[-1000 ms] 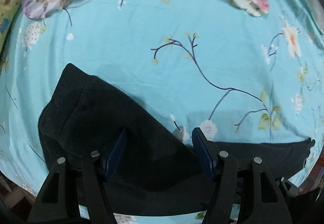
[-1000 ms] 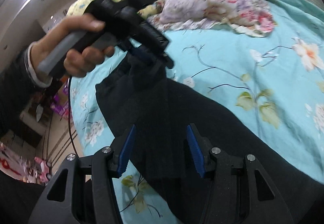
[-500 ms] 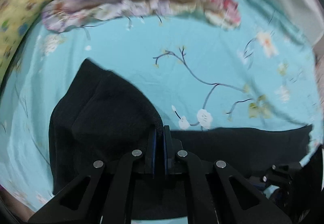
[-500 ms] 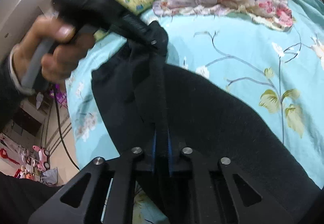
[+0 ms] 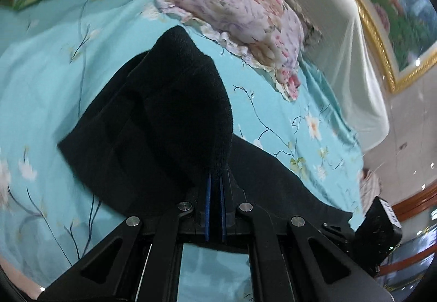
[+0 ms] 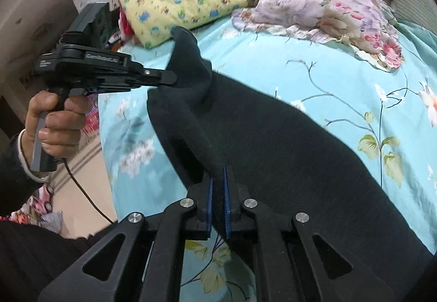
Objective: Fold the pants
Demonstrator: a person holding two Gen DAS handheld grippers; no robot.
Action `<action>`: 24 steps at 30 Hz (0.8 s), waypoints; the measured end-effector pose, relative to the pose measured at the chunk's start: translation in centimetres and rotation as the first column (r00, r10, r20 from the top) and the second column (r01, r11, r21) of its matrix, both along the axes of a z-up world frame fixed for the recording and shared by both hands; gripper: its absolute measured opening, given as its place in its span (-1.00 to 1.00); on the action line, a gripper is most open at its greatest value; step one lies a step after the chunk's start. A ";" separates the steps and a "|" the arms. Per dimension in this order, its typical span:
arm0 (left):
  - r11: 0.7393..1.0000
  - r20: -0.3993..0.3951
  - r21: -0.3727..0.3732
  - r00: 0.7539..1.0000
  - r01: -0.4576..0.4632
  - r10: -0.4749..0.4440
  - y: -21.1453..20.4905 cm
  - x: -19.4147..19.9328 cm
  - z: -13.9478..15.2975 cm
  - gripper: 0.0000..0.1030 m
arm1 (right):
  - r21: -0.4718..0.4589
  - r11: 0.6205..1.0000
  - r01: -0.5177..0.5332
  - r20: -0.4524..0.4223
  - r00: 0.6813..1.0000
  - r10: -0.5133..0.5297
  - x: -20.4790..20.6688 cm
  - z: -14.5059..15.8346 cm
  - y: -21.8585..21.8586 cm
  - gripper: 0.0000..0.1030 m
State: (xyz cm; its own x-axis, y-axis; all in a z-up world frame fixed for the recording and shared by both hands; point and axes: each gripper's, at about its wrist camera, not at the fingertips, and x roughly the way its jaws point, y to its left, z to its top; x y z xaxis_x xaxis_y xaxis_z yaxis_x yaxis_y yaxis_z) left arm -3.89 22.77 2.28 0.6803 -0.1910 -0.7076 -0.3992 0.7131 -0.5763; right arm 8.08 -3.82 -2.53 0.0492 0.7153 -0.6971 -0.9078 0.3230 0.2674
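Both claws — left claw [image 5: 215, 187] and right claw [image 6: 217, 187], open a second ago — now pinch the black pants [image 6: 286, 143], so we lift its edge toward twelve o'clock.

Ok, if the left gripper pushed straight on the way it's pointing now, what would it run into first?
Most likely the black pants themselves: the left gripper is shut on their edge, and the raised fold bunches directly ahead of it. Beyond lies the blue floral sheet; depth is unclear.
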 end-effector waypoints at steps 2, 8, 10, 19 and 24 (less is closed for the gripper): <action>1.000 0.020 -0.007 1.000 -0.006 0.006 0.0 -1.1 -0.6 -0.93 | -0.016 1.000 -0.002 0.002 1.000 0.002 -0.3 -0.3 0.0 -0.85; 0.999 0.041 -0.033 0.999 -0.011 0.012 0.1 -2.2 -2.3 -0.93 | -0.045 0.999 -0.002 0.004 1.000 0.003 -0.7 -0.5 0.0 -0.85; 0.999 0.041 -0.040 0.999 -0.010 0.011 0.1 -2.7 -2.7 -0.93 | -0.060 0.998 -0.005 0.011 1.000 0.006 -0.9 -0.8 0.2 -0.85; 0.997 0.032 -0.079 0.999 -0.014 0.016 0.2 -3.6 -4.4 -0.93 | -0.113 0.993 -0.020 0.024 0.999 0.023 -1.1 -1.6 0.7 -0.85; 0.997 0.015 -0.076 1.000 -0.016 0.017 0.2 -3.6 -4.9 -0.92 | -0.138 0.990 -0.025 0.026 0.999 0.029 -1.2 -1.9 1.1 -0.85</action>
State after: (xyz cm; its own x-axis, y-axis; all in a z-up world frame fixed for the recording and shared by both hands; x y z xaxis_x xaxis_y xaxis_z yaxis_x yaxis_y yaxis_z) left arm -7.54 22.97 -2.59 0.6945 -0.2324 -0.6809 -0.4008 0.6610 -0.6344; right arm 6.84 -2.69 -4.41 0.0516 0.6140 -0.7876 -0.9233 0.3299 0.1967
